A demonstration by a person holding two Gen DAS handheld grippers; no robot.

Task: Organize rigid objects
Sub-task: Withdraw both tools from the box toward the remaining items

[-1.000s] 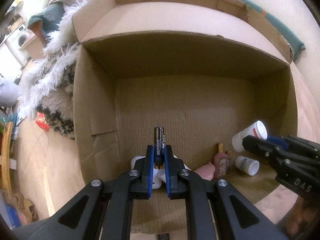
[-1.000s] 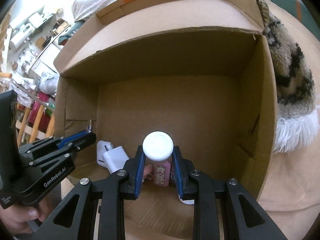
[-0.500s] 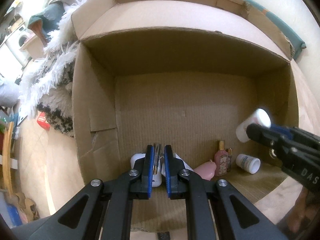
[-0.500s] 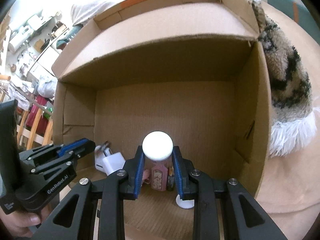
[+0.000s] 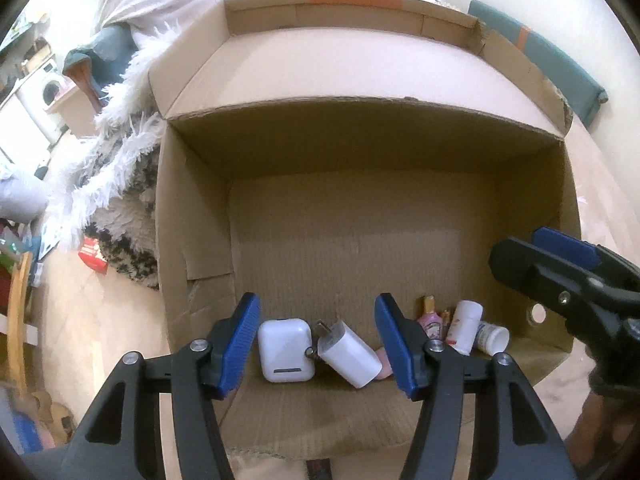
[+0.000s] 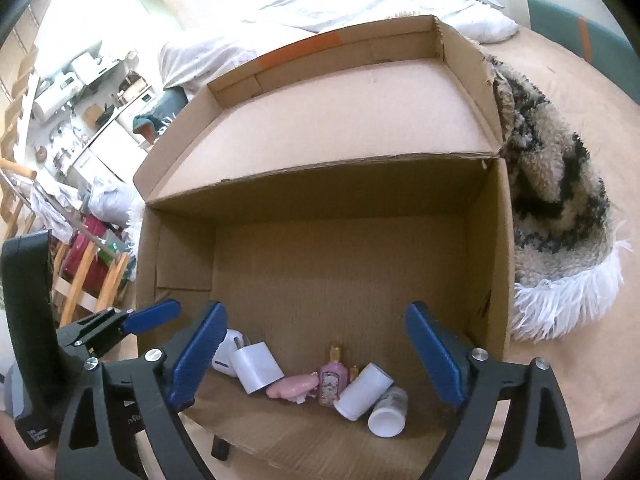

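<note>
An open cardboard box (image 5: 192, 240) lies below both grippers. On its floor, along the near wall, lie a white earbud case (image 5: 285, 350), a white charger plug (image 5: 348, 354), a pink item (image 6: 292, 388), a pink perfume bottle (image 6: 331, 380) and two white bottles, one (image 6: 364, 390) leaning on the other (image 6: 388, 408). My left gripper (image 5: 316, 308) hangs above the case and plug; its jaws are opening with nothing held between them. My right gripper (image 6: 316, 312) hangs over the bottles, its jaws also opening wide and holding nothing. No battery shows in either view.
A shaggy white and black rug (image 6: 552, 200) lies against the box's side, on a beige floor. The box's far flap (image 5: 360, 64) stands folded outward. Wooden furniture (image 6: 88, 280) and household clutter stand far left. A person's hand (image 5: 600, 432) holds the right gripper.
Both grippers have gone from shut to open. The battery has left the left jaws and is out of sight. The white bottle has left the right jaws and now lies in the box.
</note>
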